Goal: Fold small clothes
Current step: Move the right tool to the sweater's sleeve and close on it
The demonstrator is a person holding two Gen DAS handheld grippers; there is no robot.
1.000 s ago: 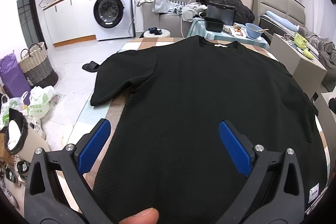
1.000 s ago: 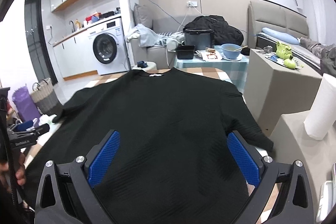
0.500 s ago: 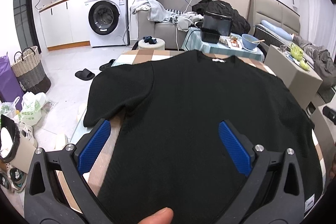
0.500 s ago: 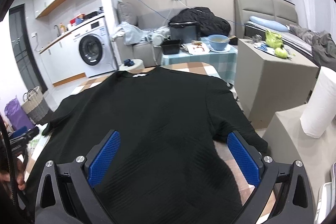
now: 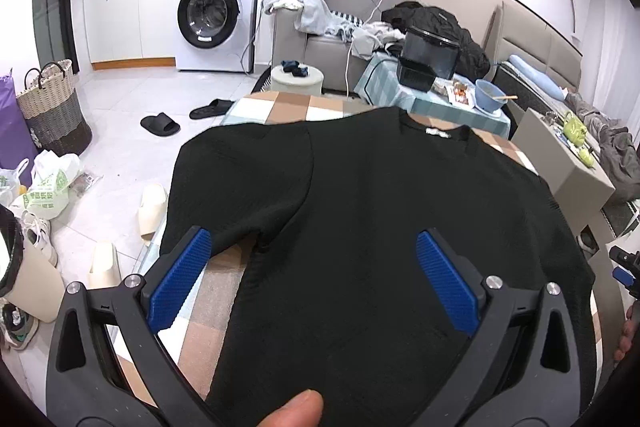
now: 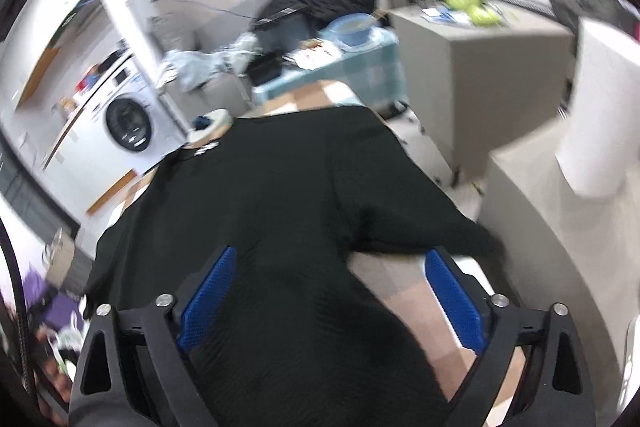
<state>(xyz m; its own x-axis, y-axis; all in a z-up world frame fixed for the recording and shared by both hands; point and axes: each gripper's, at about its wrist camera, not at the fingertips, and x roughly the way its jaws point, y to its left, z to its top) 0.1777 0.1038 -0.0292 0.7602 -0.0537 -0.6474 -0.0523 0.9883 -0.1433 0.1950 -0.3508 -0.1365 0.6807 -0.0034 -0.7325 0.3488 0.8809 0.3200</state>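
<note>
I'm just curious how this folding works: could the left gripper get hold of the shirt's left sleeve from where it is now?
Probably yes. The left gripper is open right above the black T-shirt, its sleeve lies flat just ahead of the blue pads, and nothing sits on or over it.

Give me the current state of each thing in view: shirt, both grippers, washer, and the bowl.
black shirt: spread flat on the checked table, unfolded, collar at the far end.
left gripper: open, over the shirt's left sleeve and side, holding nothing.
right gripper: open, jaws have just been closing a little, over the shirt's right side, nothing pinched.
washing machine: door shut.
blue bowl: upright, utensil in it.
</note>
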